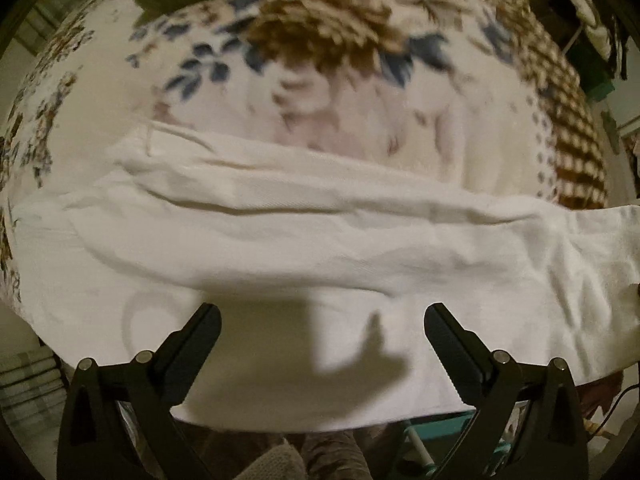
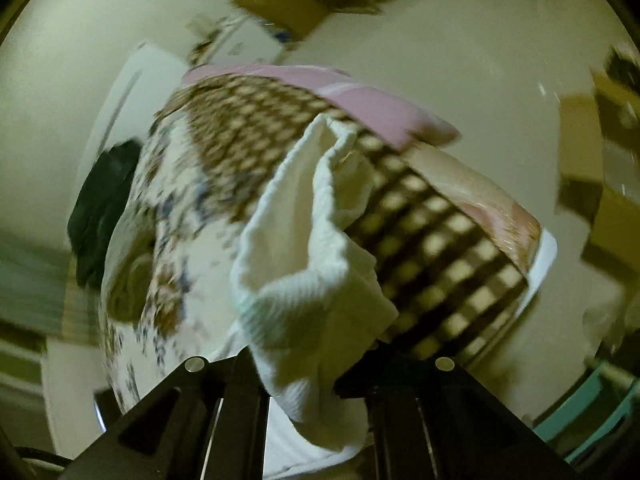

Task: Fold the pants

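Left tongs (image 1: 322, 320) spread wide, empty, over white pants (image 1: 320, 232) lying lengthwise on floral bedspread (image 1: 328, 40). Right tongs (image 2: 316, 364) pinching bunched pants end, raised. Crosswise folds apparently remain.

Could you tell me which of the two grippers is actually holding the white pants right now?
The right gripper: it is shut on a bunched end of the white pants. The left gripper stands wide open above the cloth, gripping nothing.

Pants (image 1: 320, 232) across bedspread (image 1: 320, 80)
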`<state>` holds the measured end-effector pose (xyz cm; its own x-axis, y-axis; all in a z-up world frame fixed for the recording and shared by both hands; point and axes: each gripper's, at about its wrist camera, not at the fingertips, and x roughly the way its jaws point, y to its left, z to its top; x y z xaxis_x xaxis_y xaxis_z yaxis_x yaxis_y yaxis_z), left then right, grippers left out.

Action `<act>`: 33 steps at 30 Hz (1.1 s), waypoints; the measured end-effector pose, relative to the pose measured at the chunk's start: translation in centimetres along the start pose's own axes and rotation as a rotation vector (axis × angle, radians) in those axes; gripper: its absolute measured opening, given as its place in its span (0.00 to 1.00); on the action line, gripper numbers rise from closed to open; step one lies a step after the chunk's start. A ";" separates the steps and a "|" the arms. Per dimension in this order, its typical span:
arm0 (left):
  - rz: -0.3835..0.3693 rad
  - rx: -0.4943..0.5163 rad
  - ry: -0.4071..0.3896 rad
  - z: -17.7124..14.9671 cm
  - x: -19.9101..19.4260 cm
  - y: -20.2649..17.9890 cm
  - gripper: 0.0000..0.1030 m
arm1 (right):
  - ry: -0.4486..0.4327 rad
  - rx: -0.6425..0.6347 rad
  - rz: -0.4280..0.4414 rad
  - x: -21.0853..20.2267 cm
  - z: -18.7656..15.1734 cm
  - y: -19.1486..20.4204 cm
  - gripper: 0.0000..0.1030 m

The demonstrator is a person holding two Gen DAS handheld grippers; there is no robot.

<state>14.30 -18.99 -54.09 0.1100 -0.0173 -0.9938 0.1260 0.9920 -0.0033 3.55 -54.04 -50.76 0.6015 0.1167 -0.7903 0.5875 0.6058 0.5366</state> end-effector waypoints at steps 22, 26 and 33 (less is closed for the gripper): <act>0.119 -0.330 -0.036 -6.2 -7.6 32.5 1.00 | 0.304 -0.688 0.056 15.0 -31.4 28.8 0.08; 0.143 -0.340 -0.041 -7.0 -7.4 34.5 1.00 | 0.340 -0.709 -0.033 18.2 -33.6 28.7 0.09; 0.138 -0.316 -0.039 -7.1 -7.1 34.4 1.00 | 0.377 -0.779 -0.122 19.3 -34.9 29.9 0.20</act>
<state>10.89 16.14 -47.93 0.1432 0.1208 -0.9823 -0.2031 0.9750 0.0903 13.79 -6.19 -60.32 0.2587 0.1848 -0.9481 0.0165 0.9805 0.1957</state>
